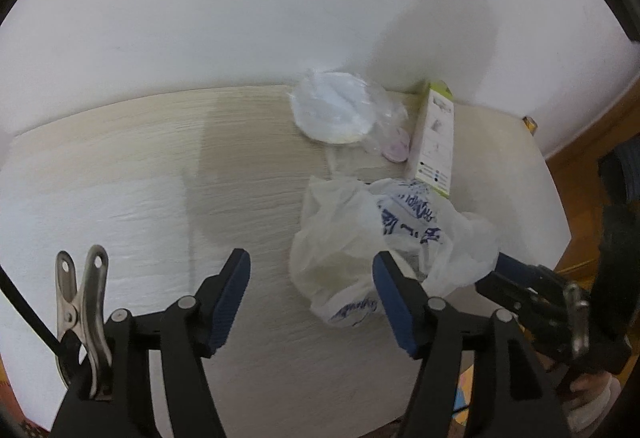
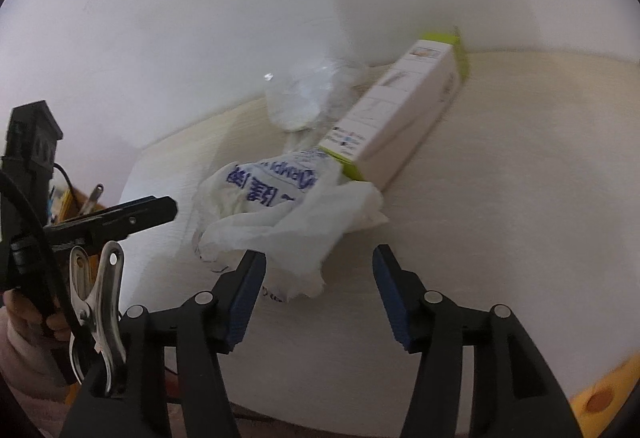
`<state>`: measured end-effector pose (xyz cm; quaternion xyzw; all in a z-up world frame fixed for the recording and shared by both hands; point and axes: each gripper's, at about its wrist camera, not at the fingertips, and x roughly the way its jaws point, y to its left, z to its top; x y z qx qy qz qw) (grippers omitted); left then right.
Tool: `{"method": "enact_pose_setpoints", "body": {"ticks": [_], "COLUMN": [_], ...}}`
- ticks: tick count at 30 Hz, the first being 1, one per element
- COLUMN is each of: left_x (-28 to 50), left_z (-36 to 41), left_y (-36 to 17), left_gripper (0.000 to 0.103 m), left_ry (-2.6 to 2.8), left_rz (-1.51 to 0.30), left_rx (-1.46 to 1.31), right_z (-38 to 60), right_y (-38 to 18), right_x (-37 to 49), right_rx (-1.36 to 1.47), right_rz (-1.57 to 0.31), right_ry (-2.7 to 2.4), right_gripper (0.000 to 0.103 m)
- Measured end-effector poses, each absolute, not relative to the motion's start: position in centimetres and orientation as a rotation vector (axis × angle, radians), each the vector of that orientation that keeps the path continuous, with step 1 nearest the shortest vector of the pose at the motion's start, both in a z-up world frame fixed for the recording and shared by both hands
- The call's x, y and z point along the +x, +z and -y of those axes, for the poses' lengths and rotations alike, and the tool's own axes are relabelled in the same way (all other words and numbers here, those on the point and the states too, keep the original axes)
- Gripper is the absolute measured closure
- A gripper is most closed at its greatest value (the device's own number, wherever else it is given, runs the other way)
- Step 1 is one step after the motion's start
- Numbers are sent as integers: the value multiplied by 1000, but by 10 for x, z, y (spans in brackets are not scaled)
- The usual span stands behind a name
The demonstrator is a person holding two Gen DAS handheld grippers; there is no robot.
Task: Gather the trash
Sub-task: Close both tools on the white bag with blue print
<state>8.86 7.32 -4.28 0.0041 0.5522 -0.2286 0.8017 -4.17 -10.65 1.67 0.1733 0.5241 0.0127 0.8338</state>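
Lying crumpled on the pale table (image 1: 120, 174), the white plastic bag (image 1: 360, 234) sits just before the long white carton (image 1: 434, 142); clear wrapped discs (image 1: 332, 106) lie behind the bag. Left gripper (image 1: 312, 278) and right gripper (image 2: 318, 270) stand released, nothing clamped.

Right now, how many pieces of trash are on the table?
3 that I can make out: a crumpled printed plastic bag nearest the grippers, a white and green carton lying behind it, and a clear bag of white discs by the wall. More may be hidden.
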Motion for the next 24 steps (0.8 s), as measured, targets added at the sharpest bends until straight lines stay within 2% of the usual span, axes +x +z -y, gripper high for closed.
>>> {"method": "enact_pose_setpoints", "body": {"ticks": [9, 24], "left_x": [101, 98], "left_z": [-42, -38], "left_y": [-71, -109], "left_gripper": [36, 35], "left_ry": [-508, -481], "left_rz": [-1217, -1274], "left_rx": [105, 124], "right_z": [123, 105], "right_y": [18, -36], "right_x": [-47, -14], "right_rx": [550, 492], "right_rz": [-1061, -1163], "right_ry": [-17, -22], "right_gripper": [46, 46]}}
